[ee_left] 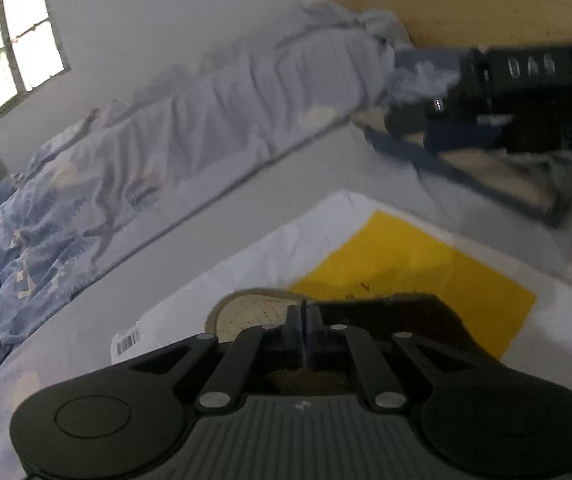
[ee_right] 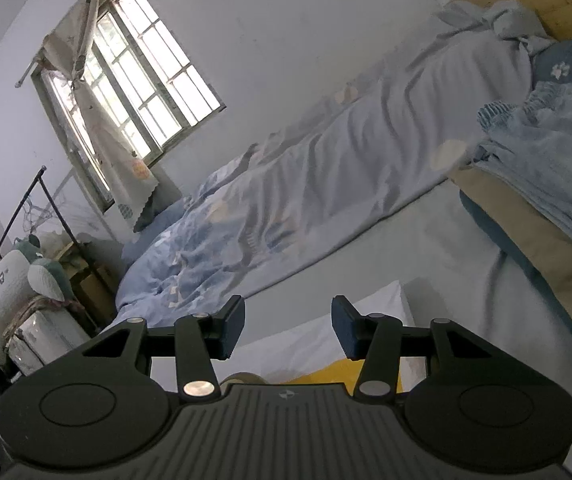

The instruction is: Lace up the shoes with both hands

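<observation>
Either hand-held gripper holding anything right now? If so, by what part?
Nothing visibly held. The left hand-held gripper is shut above the shoe, no lace visible between its fingers. The right hand-held gripper is open and empty.

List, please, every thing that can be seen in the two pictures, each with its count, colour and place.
shoe: one, beige, toe showing just past the left tool
yellow sheet: one, yellow, on the white sheet
white sheet: one, white with a barcode label, on the bed
quilt: one, light blue, patterned, along the wall
window: one, barred, bright, in the wall
curtain: one, pale, hanging at the window
plush toy: one, white and green, beside the bed
clothes rack: one, black, beside the window
left tool: one, black, shut, nothing seen held
right tool: one, black, open, holding nothing
</observation>
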`<state>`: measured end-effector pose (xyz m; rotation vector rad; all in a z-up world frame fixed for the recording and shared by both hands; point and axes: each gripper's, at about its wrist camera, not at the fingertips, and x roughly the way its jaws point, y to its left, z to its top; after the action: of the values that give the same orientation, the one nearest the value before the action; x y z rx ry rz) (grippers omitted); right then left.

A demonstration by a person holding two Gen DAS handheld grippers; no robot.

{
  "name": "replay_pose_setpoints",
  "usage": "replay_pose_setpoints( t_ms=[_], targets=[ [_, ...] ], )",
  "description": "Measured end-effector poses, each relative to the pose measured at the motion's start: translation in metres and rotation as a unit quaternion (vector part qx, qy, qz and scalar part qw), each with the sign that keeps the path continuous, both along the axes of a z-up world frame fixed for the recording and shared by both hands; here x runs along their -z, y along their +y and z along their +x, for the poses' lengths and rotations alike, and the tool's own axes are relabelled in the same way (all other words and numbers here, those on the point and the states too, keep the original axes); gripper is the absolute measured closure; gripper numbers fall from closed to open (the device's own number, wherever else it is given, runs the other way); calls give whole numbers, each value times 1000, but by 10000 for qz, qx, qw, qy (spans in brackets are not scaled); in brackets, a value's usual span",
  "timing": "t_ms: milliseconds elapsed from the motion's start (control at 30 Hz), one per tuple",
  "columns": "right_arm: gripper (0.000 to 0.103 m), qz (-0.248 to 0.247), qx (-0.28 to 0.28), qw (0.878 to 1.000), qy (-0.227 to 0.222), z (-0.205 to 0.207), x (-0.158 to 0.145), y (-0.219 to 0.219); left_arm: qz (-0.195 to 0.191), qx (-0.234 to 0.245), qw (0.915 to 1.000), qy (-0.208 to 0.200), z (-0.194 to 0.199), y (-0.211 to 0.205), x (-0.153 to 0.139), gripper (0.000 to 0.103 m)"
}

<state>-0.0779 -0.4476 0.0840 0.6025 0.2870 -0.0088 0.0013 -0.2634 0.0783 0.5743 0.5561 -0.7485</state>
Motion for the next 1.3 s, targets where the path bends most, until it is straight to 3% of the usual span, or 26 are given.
replay_pose_setpoints(
  t_ms=[133, 267, 400, 467, 600, 700, 767, 800, 900, 1033, 1100, 1300],
  targets=[
    [52, 209, 64, 9997, 63, 4, 4, -11, 342, -111, 9989, 305, 6, -7, 11, 102],
    [52, 343, -7, 9993, 145, 11, 8, -16, 308, -105, 9990, 313, 9, -9, 10, 102],
    [53, 594, -361, 9976, -24, 13, 9, -19, -39, -71, 10000, -11, 1, -5, -1, 102],
    [53, 708, -693, 9949, -190, 13, 8, -16, -544, -18, 9982, -237, -5, 2, -9, 102],
    [53, 207, -1373, 9891, -493, 9, -1, 6, -1604, 280, 9826, -890, -28, 19, -16, 102],
    [55, -130, -1605, 9845, -701, 2, -5, 20, -1849, 403, 9751, -1153, -36, 24, -14, 102],
    [63, -412, -1596, 9822, -900, -5, -10, 28, -2002, 460, 9710, -1224, -38, 28, -13, 102],
    [74, -536, -1584, 9808, -999, -9, -12, 31, -2049, 482, 9696, -1250, -39, 31, -12, 102],
    [76, -676, -1414, 9798, -1240, -16, -17, 35, -2152, 533, 9665, -1291, -42, 37, -11, 102],
    [76, -214, -1141, 9830, -1419, -20, -18, 22, -2220, 561, 9655, -1240, -42, 43, -11, 103],
    [76, -224, -1233, 9814, -1457, -21, -21, 21, -2198, 601, 9665, -1184, -42, 43, -10, 103],
    [76, -857, -1933, 9683, -1330, -15, -23, 51, -2263, 715, 9655, -1067, -38, 49, -11, 103]
  ],
)
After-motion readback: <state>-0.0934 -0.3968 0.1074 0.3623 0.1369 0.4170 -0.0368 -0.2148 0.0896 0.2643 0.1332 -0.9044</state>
